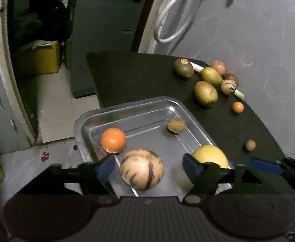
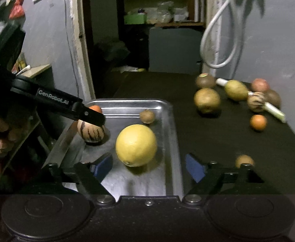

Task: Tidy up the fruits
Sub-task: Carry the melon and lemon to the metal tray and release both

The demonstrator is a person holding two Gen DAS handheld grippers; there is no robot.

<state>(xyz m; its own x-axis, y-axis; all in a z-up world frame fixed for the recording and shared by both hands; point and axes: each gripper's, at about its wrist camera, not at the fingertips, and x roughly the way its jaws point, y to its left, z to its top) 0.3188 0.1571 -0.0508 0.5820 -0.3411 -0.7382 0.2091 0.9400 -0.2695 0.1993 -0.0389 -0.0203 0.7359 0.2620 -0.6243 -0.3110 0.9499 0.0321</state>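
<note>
A metal tray [image 1: 147, 104] [image 2: 167, 109] sits at the near left of a black table. In it lie an orange [image 1: 113, 140], a striped cream melon [image 1: 141, 169] [image 2: 91, 131], a large yellow fruit [image 2: 136, 145] [image 1: 212, 156] and a small brown fruit [image 1: 176, 124] [image 2: 147, 116]. My left gripper [image 1: 149, 168] is open with the striped melon between its fingers, apart from both pads. My right gripper [image 2: 148, 166] is open just in front of the yellow fruit, not touching it.
On the table [image 1: 137, 74] at the far right lie several fruits: kiwis [image 1: 183, 68], a potato-like fruit [image 1: 205, 93], a small striped melon [image 1: 228, 87], a small orange [image 1: 237, 107], a reddish fruit [image 1: 218, 67], a white stalk [image 1: 197, 67]. A small brown fruit [image 1: 250, 145] lies nearer. A grey wall is on the right.
</note>
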